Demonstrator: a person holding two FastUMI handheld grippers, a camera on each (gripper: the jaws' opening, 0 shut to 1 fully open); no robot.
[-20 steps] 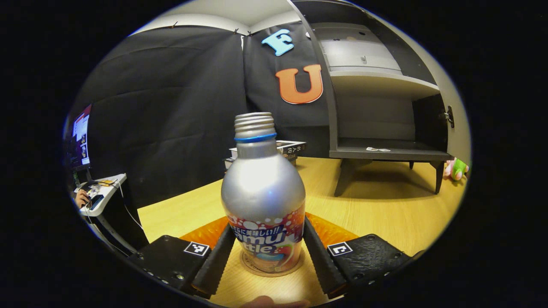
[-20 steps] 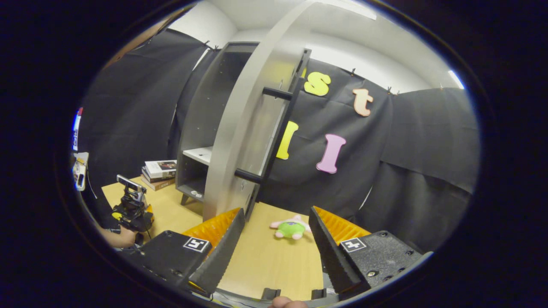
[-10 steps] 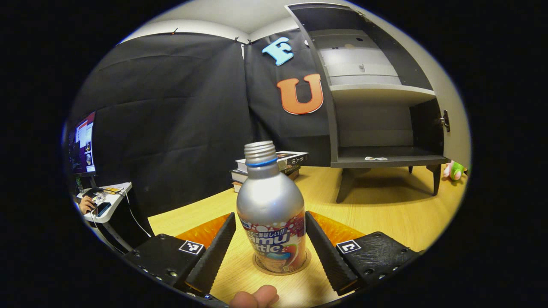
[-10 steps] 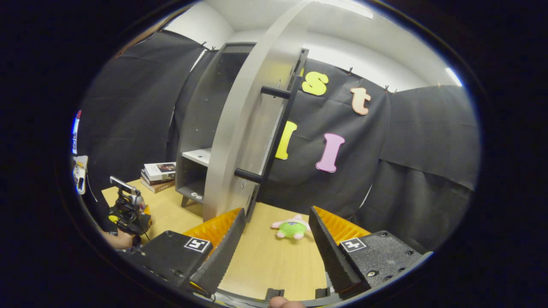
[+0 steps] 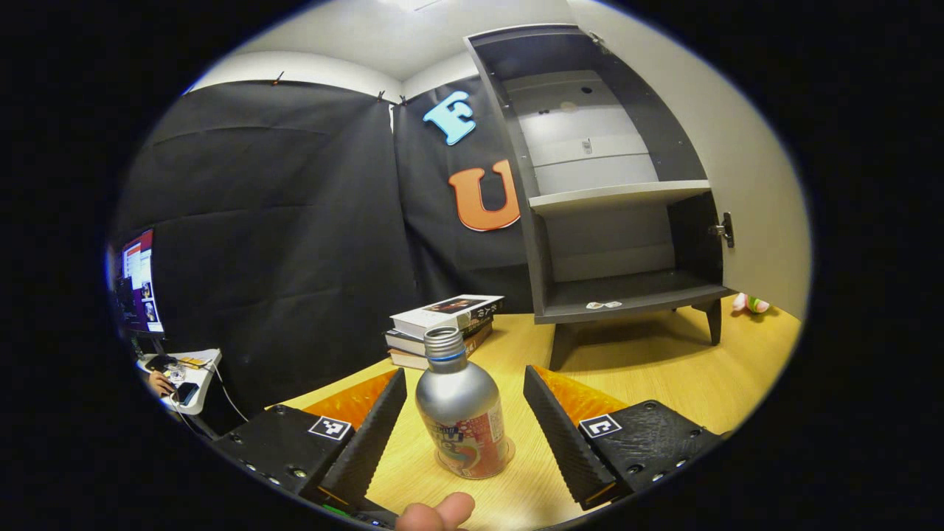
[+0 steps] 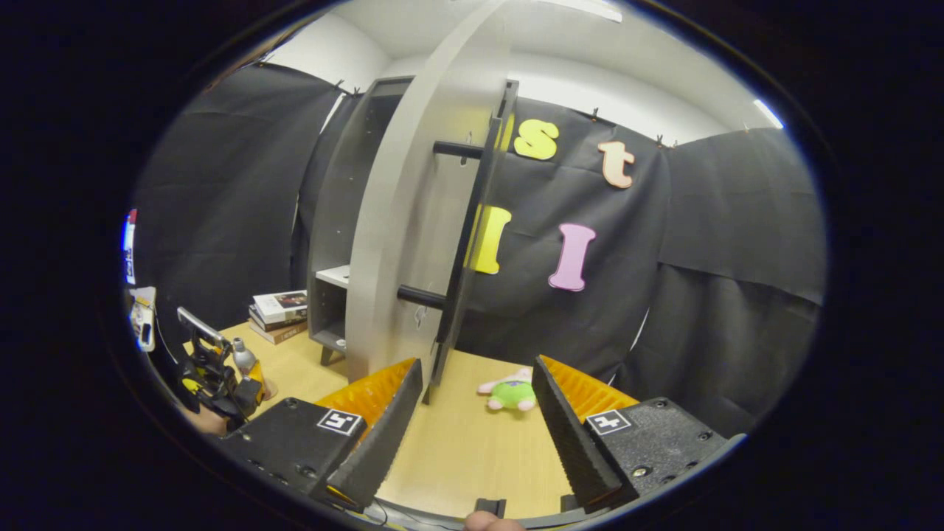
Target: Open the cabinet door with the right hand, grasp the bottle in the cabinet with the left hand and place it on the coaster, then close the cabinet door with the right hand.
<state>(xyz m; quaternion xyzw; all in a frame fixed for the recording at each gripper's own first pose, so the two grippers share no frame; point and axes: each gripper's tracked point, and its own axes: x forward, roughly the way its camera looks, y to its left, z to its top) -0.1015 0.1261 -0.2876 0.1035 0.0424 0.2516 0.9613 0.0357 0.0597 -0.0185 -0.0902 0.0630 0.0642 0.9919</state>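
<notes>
A silver bottle (image 5: 460,409) with a printed label stands upright on a round coaster (image 5: 507,454) on the wooden table. My left gripper (image 5: 463,426) is open, its fingers either side of the bottle and apart from it. The grey cabinet (image 5: 612,192) stands open behind, with its door (image 6: 424,221) swung out. In the right gripper view my right gripper (image 6: 476,417) is open with nothing between its fingers, near the door's black bar handle (image 6: 461,254). The bottle (image 6: 242,356) and the left gripper (image 6: 214,372) also appear far left there.
A stack of books (image 5: 442,328) lies behind the bottle. A green and pink plush toy (image 6: 510,392) lies on the table beyond the door. A small white item (image 5: 603,304) rests on the cabinet's lower shelf. A side desk with a monitor (image 5: 136,284) stands at far left.
My left gripper has let go of the bottle and drawn back and up from it; the bottle stays on the coaster. The right gripper has shifted slightly nearer the door edge.
</notes>
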